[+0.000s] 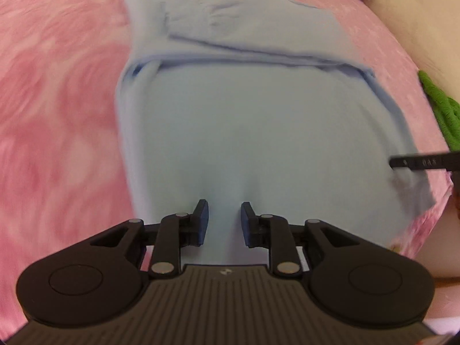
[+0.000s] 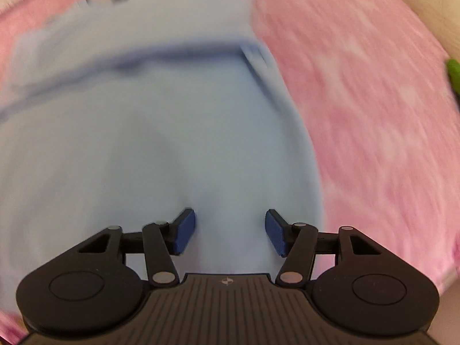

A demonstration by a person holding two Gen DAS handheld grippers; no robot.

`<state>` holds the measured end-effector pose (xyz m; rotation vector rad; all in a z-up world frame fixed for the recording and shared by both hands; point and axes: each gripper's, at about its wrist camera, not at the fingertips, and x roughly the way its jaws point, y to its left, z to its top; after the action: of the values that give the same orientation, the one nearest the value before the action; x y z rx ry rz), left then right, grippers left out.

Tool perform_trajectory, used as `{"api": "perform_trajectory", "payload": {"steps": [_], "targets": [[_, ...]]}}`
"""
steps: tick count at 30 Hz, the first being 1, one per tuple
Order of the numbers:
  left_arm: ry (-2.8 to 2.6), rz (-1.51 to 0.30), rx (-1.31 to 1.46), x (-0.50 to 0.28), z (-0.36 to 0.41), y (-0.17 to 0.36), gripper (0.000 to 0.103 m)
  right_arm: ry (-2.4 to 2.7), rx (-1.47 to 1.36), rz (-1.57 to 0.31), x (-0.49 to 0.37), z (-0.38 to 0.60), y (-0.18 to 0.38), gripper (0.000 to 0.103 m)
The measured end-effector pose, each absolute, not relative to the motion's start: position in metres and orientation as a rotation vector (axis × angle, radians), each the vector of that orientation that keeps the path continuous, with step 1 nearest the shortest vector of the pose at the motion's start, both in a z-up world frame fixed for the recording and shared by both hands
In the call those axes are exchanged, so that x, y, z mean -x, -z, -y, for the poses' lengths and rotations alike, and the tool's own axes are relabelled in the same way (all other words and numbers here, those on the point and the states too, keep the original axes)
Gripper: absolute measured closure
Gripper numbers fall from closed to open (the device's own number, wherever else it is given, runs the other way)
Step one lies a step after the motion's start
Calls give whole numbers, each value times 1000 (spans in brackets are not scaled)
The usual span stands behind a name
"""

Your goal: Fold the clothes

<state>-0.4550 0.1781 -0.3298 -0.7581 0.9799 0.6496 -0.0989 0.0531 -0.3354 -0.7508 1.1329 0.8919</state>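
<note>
A light blue T-shirt (image 1: 253, 120) lies flat on a pink bedspread (image 1: 57, 100), collar at the far end, with both sleeves folded in across the chest. My left gripper (image 1: 224, 218) is open and empty above the shirt's near hem. My right gripper (image 2: 230, 230) is open and empty above the shirt (image 2: 143, 149) near its right edge. One finger of the right gripper (image 1: 425, 162) shows at the right of the left wrist view, over the shirt's lower right corner. Both views are blurred by motion.
A green knitted item (image 1: 440, 109) lies at the right edge of the bedspread; it also shows in the right wrist view (image 2: 454, 72). A pale pillow or headboard (image 1: 402, 8) stands at the far right. The pink bedspread (image 2: 373, 115) surrounds the shirt.
</note>
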Motion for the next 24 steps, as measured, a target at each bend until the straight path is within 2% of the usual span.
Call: {"api": "perform_trajectory", "payload": {"steps": [1,5,9,12,14,16,18,22,24], "targets": [[-674,-979,766,463,-166,331,83,-878,741,-1140,98,-39,338,41],[-784,-965,802,484,-122,320,83,-959,707,-1131,103,11,326,47],[-876,-983,818,479,-84,285,81,-963,702,-1198,108,44,310,45],[-910,-924,821,478,-50,242,72,-1056,643,-1132,113,73,269,36],[-928,-900,802,473,-28,212,69,-1101,626,-1081,116,89,240,25],[-947,-894,778,466,-8,183,61,-1139,613,-1048,122,103,211,21],[-965,-888,758,460,11,154,57,-1154,608,-1024,124,118,185,15],[-1001,-869,711,451,45,103,39,-1150,594,-1008,128,144,143,15],[-1005,-864,678,447,58,83,38,-1145,584,-1029,128,154,129,15]]}}
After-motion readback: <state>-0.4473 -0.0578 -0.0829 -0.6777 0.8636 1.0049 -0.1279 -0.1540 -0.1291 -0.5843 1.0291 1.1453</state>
